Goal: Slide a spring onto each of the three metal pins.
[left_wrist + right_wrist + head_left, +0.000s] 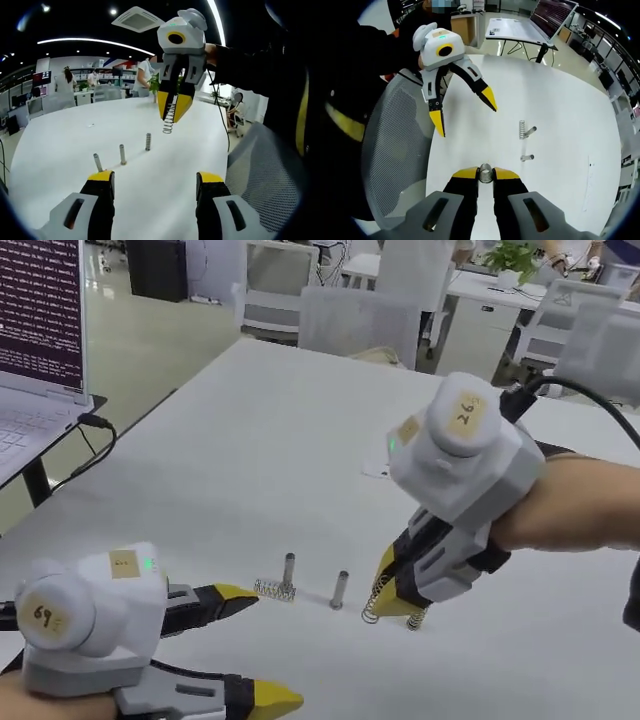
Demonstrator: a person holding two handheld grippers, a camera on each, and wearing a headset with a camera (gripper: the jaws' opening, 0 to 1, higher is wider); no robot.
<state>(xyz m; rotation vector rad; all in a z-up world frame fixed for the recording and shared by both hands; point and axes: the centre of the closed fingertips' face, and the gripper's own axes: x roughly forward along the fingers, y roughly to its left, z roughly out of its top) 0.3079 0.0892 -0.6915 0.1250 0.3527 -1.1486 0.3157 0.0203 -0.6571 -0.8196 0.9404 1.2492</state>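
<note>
The white-bodied, yellow-tipped left tongs (pixel 272 648) were spread wide and empty over the near edge of the white table (pixel 250 450). Just beyond them a short steel coil spring (pixel 272 589) lay flat against the base of the first upright metal pin (pixel 289 570). The second upright metal pin (pixel 340 590) stood bare beside it. Farther on, the right tongs (pixel 485 175) pinched a hanging steel coil spring (pixel 170 116) above the table. An open laptop (pixel 40 330) stood at far left.

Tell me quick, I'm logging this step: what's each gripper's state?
Left gripper: open, holding nothing.
Right gripper: closed on a spring.
</note>
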